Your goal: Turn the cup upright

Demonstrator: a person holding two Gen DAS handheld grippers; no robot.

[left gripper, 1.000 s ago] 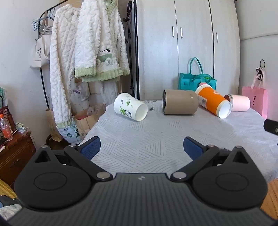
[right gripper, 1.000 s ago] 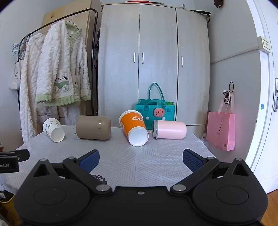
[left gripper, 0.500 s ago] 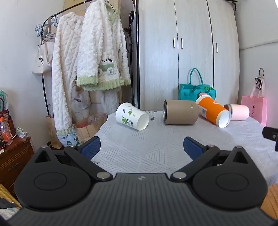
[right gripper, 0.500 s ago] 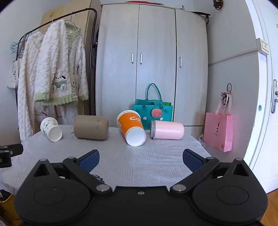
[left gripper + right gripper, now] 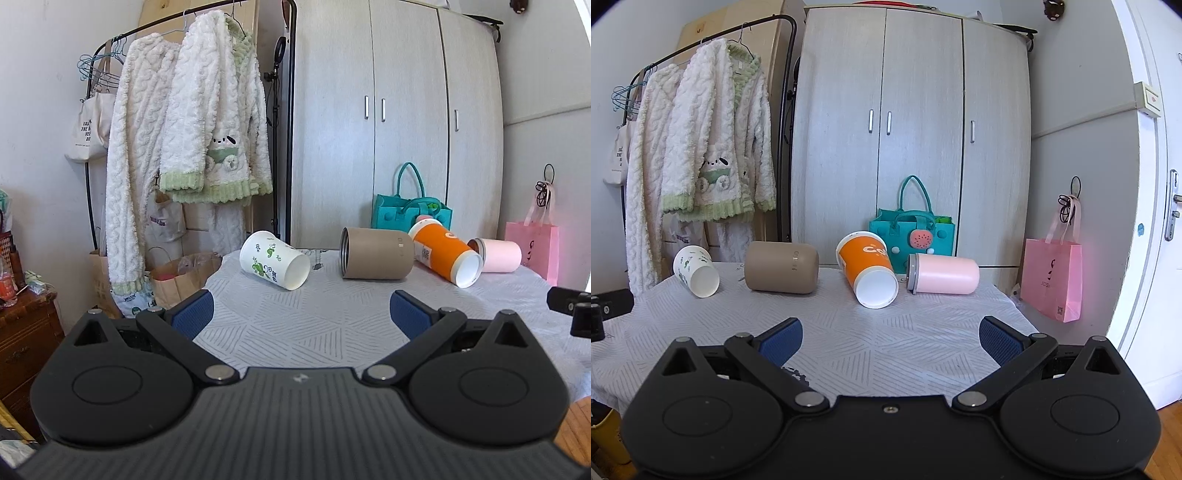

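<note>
- A bedroom: a table under a pale patterned tablecloth stands before a grey wardrobe.
- The left gripper and right gripper both hover with jaws spread wide, holding nothing, well short of the cups.
- Four cups lie on their sides in a row near the far edge: leaf-print paper cup, tan tumbler, orange paper cup, pink tumbler.
- Both paper cups point their mouths toward the cameras; the tumblers' long axes run left-right, mouths facing left.
- Risk, as I judge it: a nudged cup rolls away; a hard squeeze crushes a paper wall.
</note>
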